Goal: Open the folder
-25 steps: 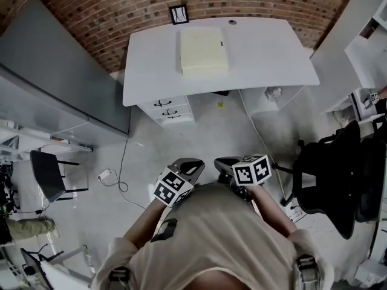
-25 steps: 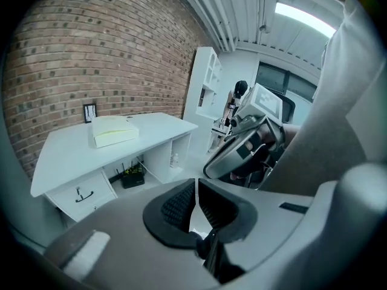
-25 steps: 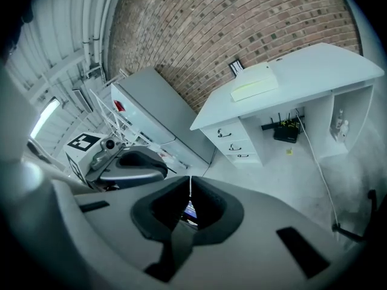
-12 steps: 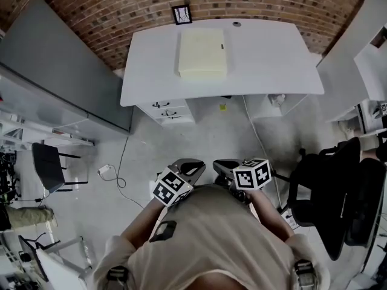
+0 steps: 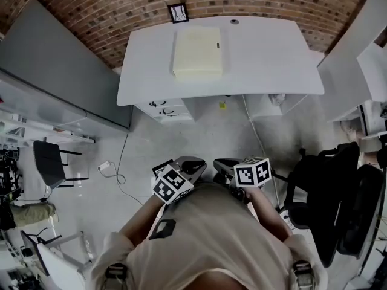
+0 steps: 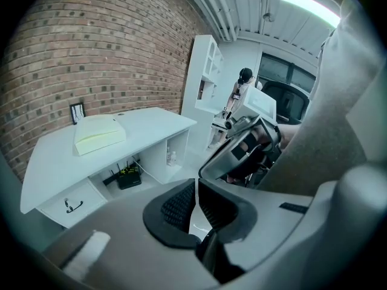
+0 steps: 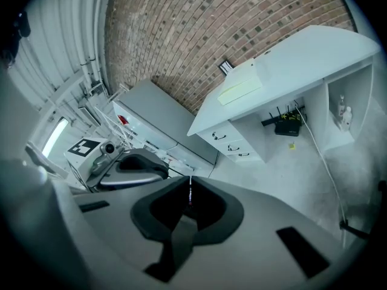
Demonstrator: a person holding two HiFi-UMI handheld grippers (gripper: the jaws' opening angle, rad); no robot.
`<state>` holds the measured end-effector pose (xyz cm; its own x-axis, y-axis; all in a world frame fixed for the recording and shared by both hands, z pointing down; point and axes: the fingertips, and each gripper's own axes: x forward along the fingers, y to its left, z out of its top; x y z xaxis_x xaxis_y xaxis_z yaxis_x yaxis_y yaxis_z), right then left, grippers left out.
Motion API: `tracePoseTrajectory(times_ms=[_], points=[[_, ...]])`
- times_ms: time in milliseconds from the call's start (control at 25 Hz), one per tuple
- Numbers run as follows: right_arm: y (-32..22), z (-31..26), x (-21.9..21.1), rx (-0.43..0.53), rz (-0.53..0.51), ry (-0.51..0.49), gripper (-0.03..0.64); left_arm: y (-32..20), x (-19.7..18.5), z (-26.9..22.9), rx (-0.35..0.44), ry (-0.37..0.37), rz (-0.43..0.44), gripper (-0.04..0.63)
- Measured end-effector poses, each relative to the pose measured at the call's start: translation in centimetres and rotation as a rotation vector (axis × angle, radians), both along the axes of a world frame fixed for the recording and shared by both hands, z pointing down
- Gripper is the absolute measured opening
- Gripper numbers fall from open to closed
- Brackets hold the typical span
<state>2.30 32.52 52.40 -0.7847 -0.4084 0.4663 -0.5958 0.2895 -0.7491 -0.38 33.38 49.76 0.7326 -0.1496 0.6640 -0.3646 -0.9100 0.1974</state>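
**Folder far ahead, both claws shut**

The left claw [image 5: 185, 169] is held close to the person's tummy. Its jaws are pressed together with nothing in them, only a thin crack between the pads.

The folder [image 5: 197, 51] is pale yellow. It lies flat and closed on the white desk [image 5: 272, 59], near the back edge by the brick wall. It is straight ahead of both claws and well apart from them, with bare floor in between. Its long side seems to run from the person toward the wall. It sits a bit more in line with the left claw, so I think that one is a little nearer.

The right claw [image 5: 228, 168] is pressed shut too, and holds nothing.
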Motion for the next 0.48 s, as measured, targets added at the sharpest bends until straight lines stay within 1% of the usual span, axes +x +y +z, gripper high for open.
tracePoseTrajectory(times_ms=[120, 320, 480], points=[[-0.4, 0.2, 0.2, -0.009, -0.012, 0.006, 0.006, -0.5, 0.3, 0.2, -0.003, -0.003, -0.003, 0.017], [-1.3, 0.7, 0.5, -0.017, -0.022, 0.026, 0.006, -1.8, 0.7, 0.6, -0.010, 0.023, -0.015, 0.017], [-2.4, 1.0, 1.1, -0.025, -0.006, 0.045, 0.006, -3.1, 1.3, 0.9, -0.011, 0.030, 0.013, 0.017]])
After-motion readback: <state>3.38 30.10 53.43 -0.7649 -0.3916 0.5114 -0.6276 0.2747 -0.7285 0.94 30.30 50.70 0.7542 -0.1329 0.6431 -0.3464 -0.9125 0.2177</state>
